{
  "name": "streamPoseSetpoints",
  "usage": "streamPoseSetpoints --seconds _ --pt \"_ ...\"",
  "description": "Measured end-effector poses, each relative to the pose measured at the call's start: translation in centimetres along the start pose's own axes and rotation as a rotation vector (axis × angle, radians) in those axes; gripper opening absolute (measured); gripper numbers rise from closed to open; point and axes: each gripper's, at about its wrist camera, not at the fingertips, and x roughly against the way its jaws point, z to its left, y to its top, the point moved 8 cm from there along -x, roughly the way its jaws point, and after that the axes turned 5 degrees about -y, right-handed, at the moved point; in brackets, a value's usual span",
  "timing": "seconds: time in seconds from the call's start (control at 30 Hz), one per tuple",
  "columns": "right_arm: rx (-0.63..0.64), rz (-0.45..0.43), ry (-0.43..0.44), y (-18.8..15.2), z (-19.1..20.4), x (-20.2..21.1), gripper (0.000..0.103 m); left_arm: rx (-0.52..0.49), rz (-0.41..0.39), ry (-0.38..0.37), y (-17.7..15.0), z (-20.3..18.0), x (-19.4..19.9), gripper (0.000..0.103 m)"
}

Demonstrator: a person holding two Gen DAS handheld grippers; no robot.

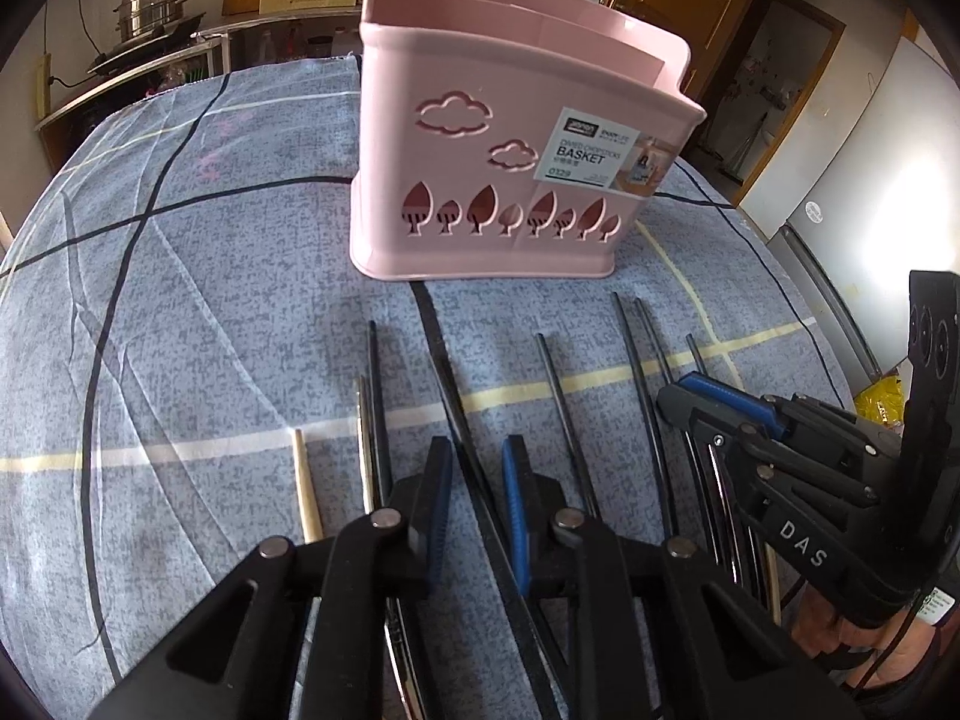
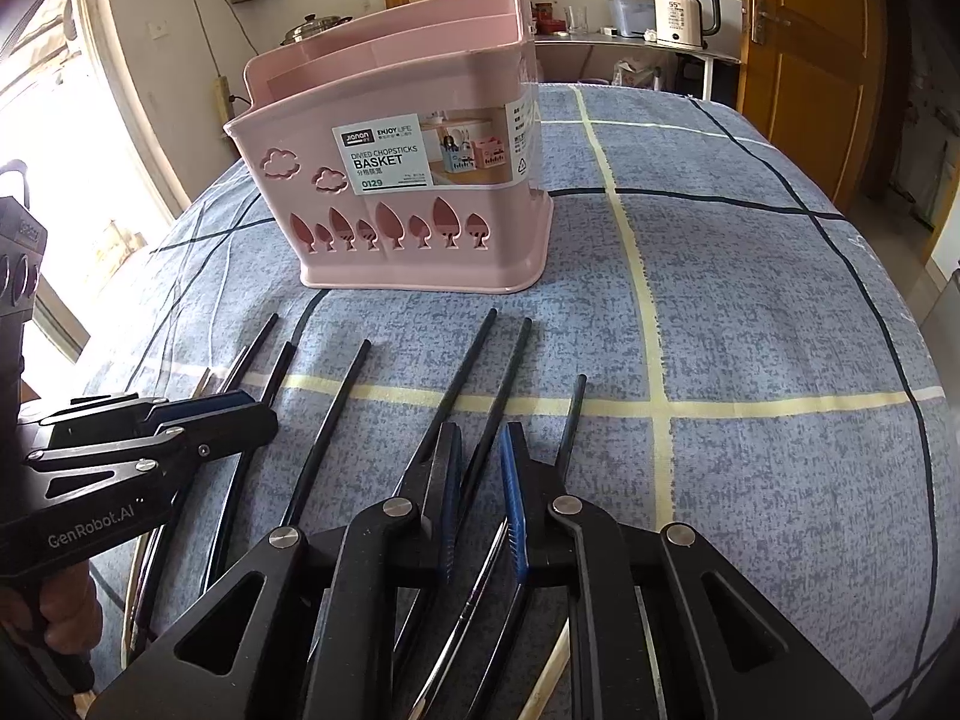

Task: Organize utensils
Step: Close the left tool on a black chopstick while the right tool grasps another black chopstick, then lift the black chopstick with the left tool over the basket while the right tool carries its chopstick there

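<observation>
A pink divided chopsticks basket [image 1: 510,138] [image 2: 408,180] stands upright on the checked cloth. Several black chopsticks [image 1: 567,414] [image 2: 327,426] lie in a row in front of it, pointing toward it, with a pale wooden one [image 1: 307,489] at the left. My left gripper [image 1: 477,456] is open, low over the row, a black chopstick [image 1: 456,414] lying between its fingers. My right gripper [image 2: 483,441] is open over black chopsticks [image 2: 504,384] further right. Each gripper shows from the side in the other view: the right one [image 1: 714,402] and the left one [image 2: 240,414].
The blue-grey checked tablecloth [image 1: 198,312] [image 2: 750,300] covers the table. A counter behind holds a steel steamer pot [image 1: 153,6] and a white kettle [image 2: 684,12]. A wooden door [image 2: 810,60] is at the right, a fridge [image 1: 870,192] beside the table.
</observation>
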Motion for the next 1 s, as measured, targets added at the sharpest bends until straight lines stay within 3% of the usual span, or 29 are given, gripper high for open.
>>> streamPoseSetpoints --seconds 0.33,0.53,1.0 --pt "0.008 0.020 -0.023 0.5 0.0 -0.6 0.009 -0.044 0.001 0.066 0.2 -0.7 -0.6 0.009" --pt "-0.008 -0.001 0.000 0.7 -0.2 0.2 0.008 -0.034 -0.020 0.031 0.4 -1.1 0.3 0.006" --pt "-0.026 -0.181 0.062 3.2 -0.1 8.0 0.007 -0.060 -0.213 -0.024 3.2 -2.6 9.5 0.005"
